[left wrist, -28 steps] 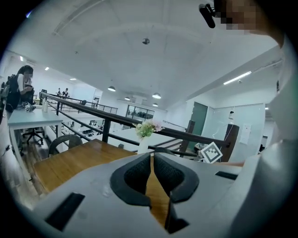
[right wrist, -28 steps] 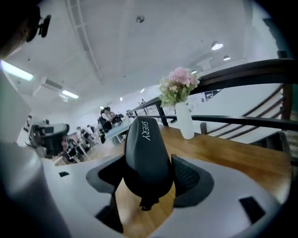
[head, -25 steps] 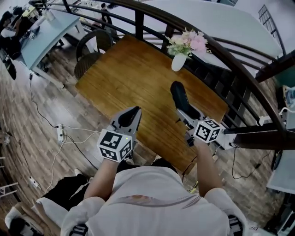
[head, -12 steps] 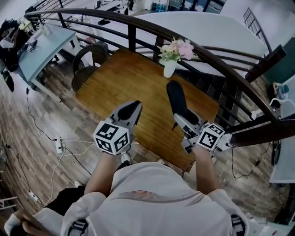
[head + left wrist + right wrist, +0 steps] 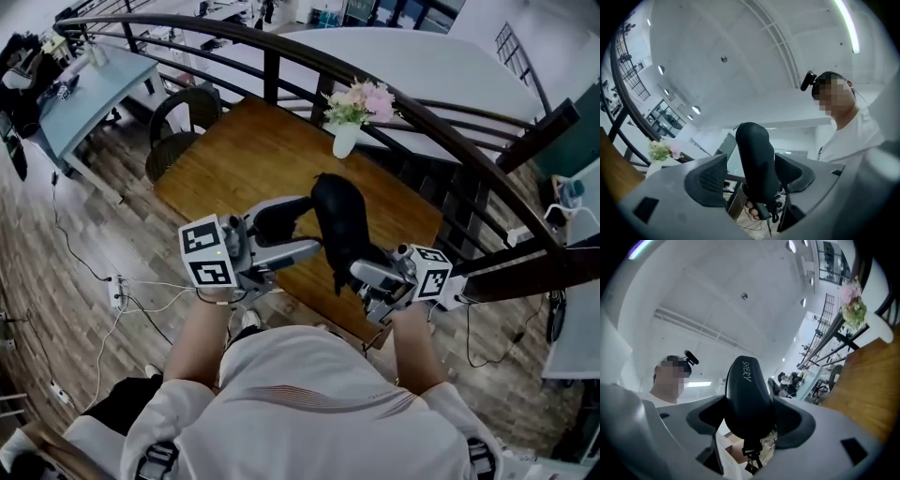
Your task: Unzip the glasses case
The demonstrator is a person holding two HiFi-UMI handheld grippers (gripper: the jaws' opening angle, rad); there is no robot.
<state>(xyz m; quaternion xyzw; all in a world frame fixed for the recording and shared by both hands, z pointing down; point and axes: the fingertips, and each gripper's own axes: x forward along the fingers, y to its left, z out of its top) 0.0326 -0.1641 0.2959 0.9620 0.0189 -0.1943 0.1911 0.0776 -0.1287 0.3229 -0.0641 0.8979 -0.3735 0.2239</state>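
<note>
The black glasses case (image 5: 339, 225) is held upright above the wooden table (image 5: 244, 159), with my right gripper (image 5: 361, 277) shut on its lower part. In the right gripper view the case (image 5: 747, 399) fills the gap between both pads, and a small strap hangs below it. My left gripper (image 5: 309, 225) points sideways at the case from the left. Its jaws have just been opening. In the left gripper view the case (image 5: 757, 164) stands between the left gripper's (image 5: 752, 176) spread pads, with a gap showing beside the left pad.
A white vase of pink flowers (image 5: 349, 122) stands at the table's far edge. A dark curved railing (image 5: 450, 131) runs behind the table. A round chair (image 5: 178, 122) sits at the table's left end, and cables and a power strip (image 5: 120, 291) lie on the floor.
Both grippers have risen. The right one lifted the case upright toward the middle. The left gripper swung to point right and opened, and the case now stands between its jaws.
</note>
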